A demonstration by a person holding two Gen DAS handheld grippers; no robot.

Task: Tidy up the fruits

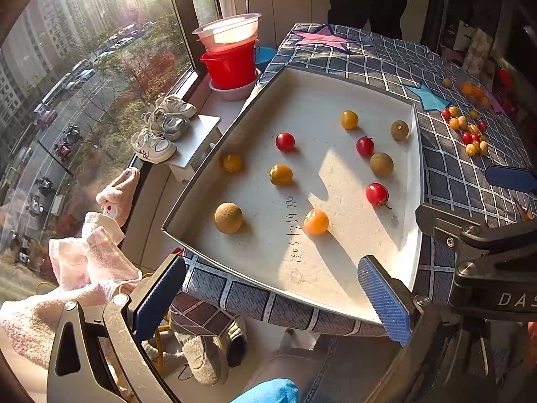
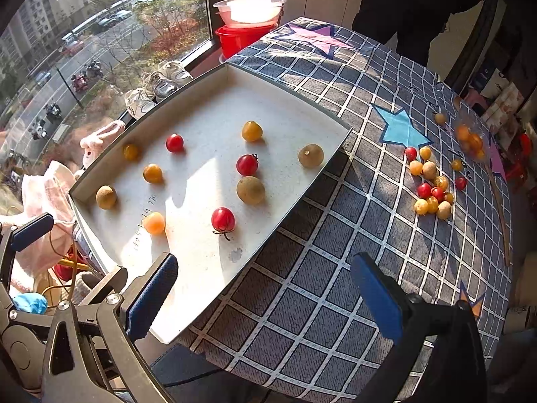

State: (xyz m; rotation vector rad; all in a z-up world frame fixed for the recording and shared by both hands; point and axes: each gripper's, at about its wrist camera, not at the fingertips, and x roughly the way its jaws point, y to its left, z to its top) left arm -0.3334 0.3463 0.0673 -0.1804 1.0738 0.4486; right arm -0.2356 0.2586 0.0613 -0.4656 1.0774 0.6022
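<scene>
- Right now my left gripper (image 1: 278, 297) hangs over the tray's near edge, jaws spread wide and holding nothing.
- My right gripper (image 2: 265, 294) sits just beside the tray (image 2: 214, 305), above the checked cloth (image 2: 335, 268), equally wide and empty, ready to reach either way, I'd say.
- Ten fruits lie spaced apart on the tray: red tomatoes (image 2: 223, 219), yellow ones, brown round ones.
- Well apart on the cloth, a loose heap of fruit (image 2: 431, 184) waits; I judge sorting is partway done.
</scene>
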